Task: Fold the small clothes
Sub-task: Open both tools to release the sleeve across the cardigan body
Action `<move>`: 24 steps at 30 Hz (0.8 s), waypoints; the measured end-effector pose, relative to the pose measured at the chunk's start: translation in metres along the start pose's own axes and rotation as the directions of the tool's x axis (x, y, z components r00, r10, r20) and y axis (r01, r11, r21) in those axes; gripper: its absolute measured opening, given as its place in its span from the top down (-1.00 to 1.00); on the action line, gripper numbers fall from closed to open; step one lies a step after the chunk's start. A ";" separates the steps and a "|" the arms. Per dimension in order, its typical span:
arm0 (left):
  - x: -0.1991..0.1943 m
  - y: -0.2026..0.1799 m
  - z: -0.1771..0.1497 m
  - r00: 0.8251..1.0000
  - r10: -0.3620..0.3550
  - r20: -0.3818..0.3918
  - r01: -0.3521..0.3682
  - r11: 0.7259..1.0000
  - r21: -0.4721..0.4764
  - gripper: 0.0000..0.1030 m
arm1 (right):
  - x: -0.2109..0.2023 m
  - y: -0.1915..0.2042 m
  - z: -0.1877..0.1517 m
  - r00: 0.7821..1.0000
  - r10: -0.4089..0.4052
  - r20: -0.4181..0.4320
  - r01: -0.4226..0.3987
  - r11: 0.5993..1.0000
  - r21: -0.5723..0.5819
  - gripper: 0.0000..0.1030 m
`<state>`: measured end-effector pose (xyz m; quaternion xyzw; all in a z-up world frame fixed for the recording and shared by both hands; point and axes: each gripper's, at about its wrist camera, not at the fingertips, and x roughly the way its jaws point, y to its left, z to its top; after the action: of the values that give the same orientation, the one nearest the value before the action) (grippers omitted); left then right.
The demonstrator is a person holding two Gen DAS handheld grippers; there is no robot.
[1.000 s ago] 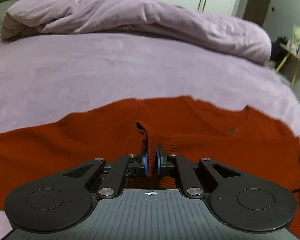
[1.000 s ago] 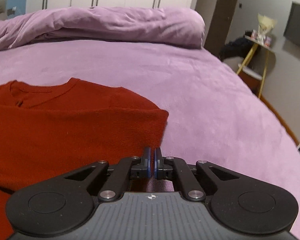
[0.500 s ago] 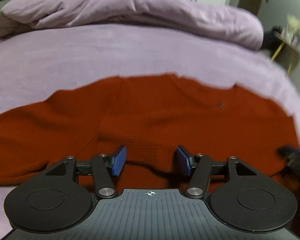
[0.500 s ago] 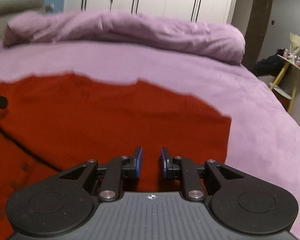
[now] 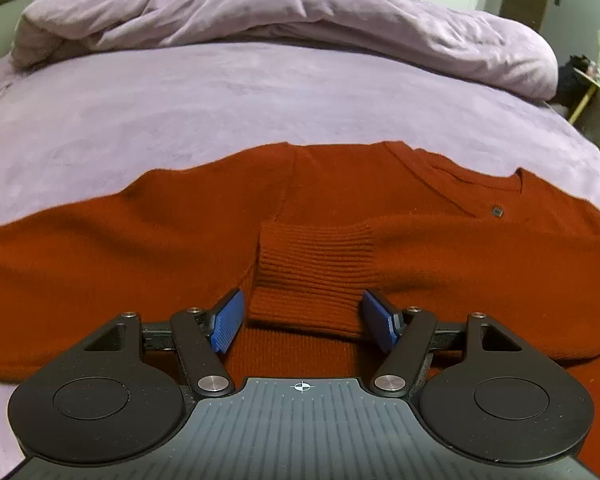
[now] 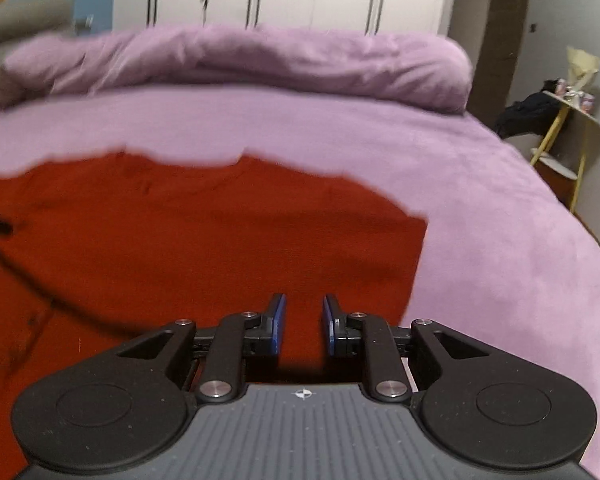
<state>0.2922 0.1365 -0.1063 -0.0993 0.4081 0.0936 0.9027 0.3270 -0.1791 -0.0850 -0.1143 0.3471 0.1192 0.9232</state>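
While my left gripper spreads its jaws clear of the ribbed cuff on the red sweater lying on the bed, my right gripper hovers slightly parted and empty; a dragging pad could undo the folded sleeve.

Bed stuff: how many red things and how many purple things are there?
Red: 1, the sweater
Purple: 2, the sheet and the duvet
Total: 3
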 end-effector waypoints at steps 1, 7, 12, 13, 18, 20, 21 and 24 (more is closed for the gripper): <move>0.002 -0.001 0.001 1.000 0.003 -0.002 -0.003 1.000 -0.002 -0.40 | 0.000 0.004 -0.006 1.000 -0.011 0.013 0.012 1.000 -0.025 0.64; 0.015 -0.003 0.007 1.000 0.028 -0.007 -0.028 1.000 0.009 -0.47 | 0.011 0.015 -0.011 0.997 -0.067 0.032 0.070 0.994 -0.082 0.65; 0.000 -0.002 0.009 0.998 0.040 -0.040 -0.040 0.999 -0.015 -0.45 | -0.004 0.015 -0.008 0.999 -0.046 0.018 0.047 0.998 -0.035 0.64; -0.003 -0.002 0.008 0.998 0.034 -0.043 -0.035 0.999 -0.016 -0.45 | -0.011 0.014 -0.009 1.000 -0.023 0.016 0.023 1.000 -0.012 0.64; -0.007 -0.002 0.004 0.998 0.035 -0.047 -0.035 0.999 -0.008 -0.46 | -0.021 0.020 -0.026 0.999 -0.025 0.032 0.026 0.999 -0.032 0.62; -0.006 0.000 0.004 0.998 0.032 -0.050 -0.033 0.999 -0.022 -0.46 | -0.017 0.021 -0.024 0.999 -0.032 0.030 0.033 0.999 -0.036 0.62; -0.005 0.000 0.005 0.998 0.029 -0.051 -0.030 0.999 -0.027 -0.47 | -0.015 0.021 -0.023 0.999 -0.036 0.028 0.037 0.999 -0.037 0.62; -0.003 0.003 0.003 0.999 0.016 -0.051 -0.018 0.999 -0.034 -0.51 | -0.009 0.024 -0.022 0.998 -0.048 0.030 0.049 0.998 -0.048 0.62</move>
<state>0.2919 0.1404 -0.1026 -0.1135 0.4298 0.1058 0.8895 0.2998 -0.1644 -0.0987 -0.1434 0.3279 0.1067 0.9276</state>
